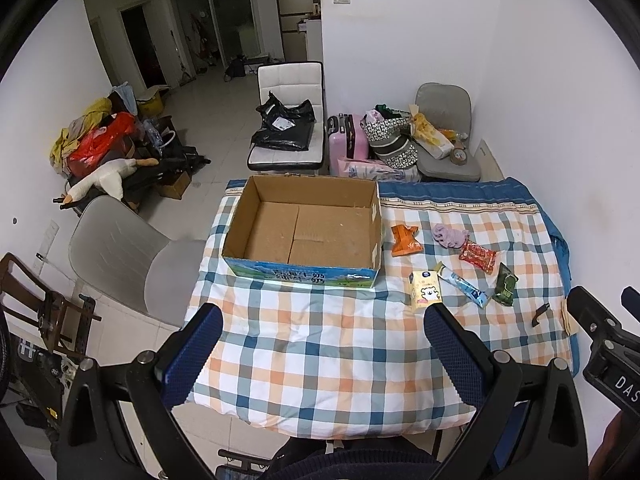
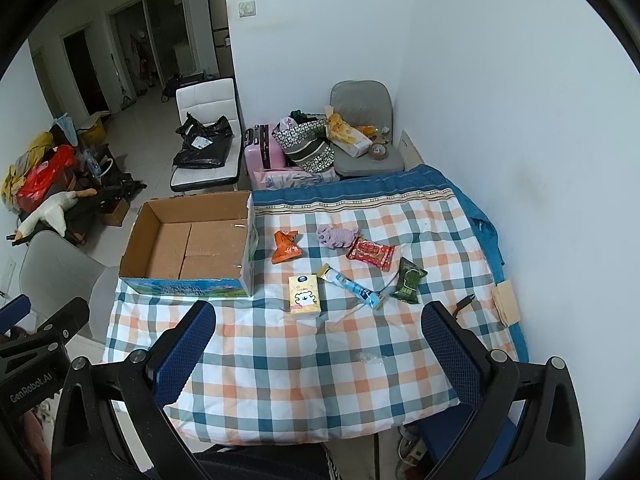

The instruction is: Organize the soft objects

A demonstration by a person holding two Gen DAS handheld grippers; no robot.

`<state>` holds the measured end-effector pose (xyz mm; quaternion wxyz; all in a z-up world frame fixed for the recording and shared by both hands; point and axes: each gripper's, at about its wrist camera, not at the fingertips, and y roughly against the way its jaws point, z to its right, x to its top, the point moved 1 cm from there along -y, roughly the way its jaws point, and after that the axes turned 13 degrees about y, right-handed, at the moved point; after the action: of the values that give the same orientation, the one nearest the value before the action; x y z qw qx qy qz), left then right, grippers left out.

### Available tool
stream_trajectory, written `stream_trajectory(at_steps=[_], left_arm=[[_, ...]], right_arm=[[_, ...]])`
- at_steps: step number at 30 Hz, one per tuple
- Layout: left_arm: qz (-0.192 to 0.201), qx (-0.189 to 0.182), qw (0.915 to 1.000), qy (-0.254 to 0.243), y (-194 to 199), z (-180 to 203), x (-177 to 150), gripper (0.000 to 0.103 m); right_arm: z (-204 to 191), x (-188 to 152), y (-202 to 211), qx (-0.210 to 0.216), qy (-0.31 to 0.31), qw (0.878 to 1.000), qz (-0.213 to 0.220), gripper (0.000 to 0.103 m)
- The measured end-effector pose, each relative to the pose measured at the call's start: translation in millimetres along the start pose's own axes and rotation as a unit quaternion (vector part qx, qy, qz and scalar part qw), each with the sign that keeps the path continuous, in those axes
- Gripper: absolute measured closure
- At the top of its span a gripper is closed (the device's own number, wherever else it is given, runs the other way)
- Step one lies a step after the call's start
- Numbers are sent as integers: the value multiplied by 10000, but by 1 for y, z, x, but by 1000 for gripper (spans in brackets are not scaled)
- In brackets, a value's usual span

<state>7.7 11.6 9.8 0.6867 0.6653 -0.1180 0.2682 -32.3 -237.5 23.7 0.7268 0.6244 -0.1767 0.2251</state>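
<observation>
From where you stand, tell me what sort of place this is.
Most likely a lived-in home, a living or spare room: a checked quilt covers the table, a pink suitcase stands by the wall, and a plush goose lies on clutter.

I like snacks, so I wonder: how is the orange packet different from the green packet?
The orange packet lies close to the cardboard box; the green packet lies far from it, nearer the wall. The orange packet looks crumpled and pinched at its top; the green packet looks flatter. Both lie untouched on the checked blanket, outside the box.
</observation>
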Motion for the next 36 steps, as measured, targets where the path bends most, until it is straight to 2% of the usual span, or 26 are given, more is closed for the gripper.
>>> stream_trajectory(at_steps=[23, 36], left_arm=[[196, -38, 9998, 9, 4, 0, -1, 0], [287, -46, 9996, 9, 2, 2, 6, 0]], right_arm=[[-2, 3, 3, -36, -32, 10000, 65, 0], [0, 19, -1, -17, -55, 9999, 141, 0]])
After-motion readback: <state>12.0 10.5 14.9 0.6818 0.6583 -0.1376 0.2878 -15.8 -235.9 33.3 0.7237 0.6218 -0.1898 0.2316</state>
